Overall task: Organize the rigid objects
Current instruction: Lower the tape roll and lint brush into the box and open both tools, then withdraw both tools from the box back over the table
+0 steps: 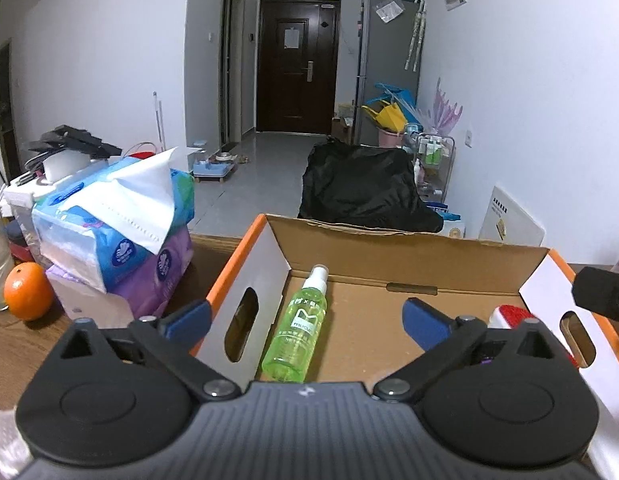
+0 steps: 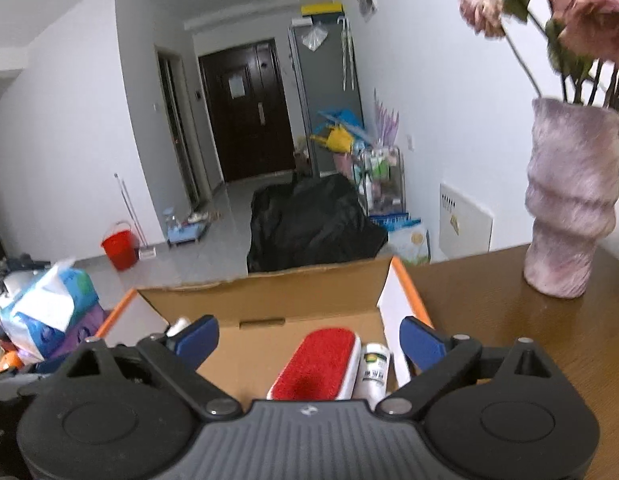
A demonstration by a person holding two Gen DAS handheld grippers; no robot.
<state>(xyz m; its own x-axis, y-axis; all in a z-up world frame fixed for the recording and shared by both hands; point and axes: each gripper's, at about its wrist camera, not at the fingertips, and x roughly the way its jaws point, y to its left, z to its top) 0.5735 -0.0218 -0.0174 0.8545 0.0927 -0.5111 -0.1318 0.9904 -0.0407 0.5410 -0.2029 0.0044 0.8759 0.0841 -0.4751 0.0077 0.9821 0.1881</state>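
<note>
- The left gripper hangs over the near rim of the cardboard box, jaws spread wide with nothing between the pads; its left finger sits outside the box's left wall, the right finger inside.
- The green spray bottle lies on the box floor close along the left wall, cap toward the far side — bare cardboard stretches to its right.
- The right gripper is likewise wide apart and empty, above the box's right end.
- Below it lie the red-and-white brush and, touching its right side, a small white bottle against the right wall.
- Outside the box: tissue packs and an orange to the left, a pink vase well apart on the table to the right.
</note>
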